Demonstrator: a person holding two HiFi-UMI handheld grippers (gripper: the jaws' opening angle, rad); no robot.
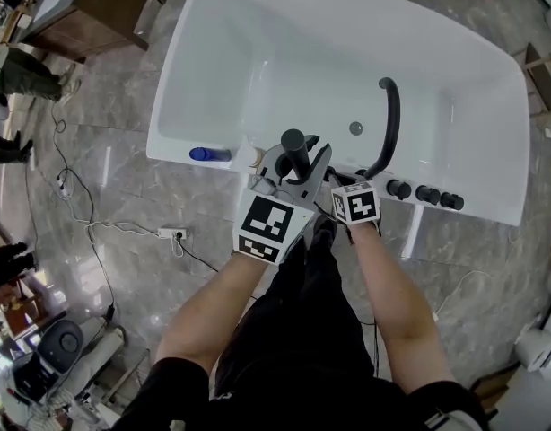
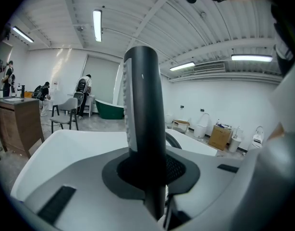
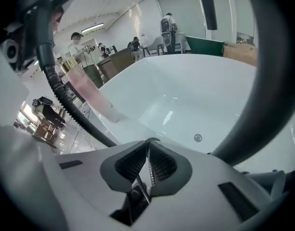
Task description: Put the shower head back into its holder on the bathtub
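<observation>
Left hand-held gripper (image 2: 150,171) clamps smooth black cylindrical shower head (image 2: 142,105); glossy white bathtub (image 1: 213,79).

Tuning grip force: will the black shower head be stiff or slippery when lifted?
Shower head is a smooth black rod: probably rigid, but apt to slip or twist. Its ribbed hose looks floppy and will likely tug it sideways.

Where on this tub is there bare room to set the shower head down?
Bare: the white bathtub's near rim right of the black knobs, and the whole basin around the round drain. Crowded: the stretch from the blue cylinder past the black shower head to the black curved spout.
</observation>
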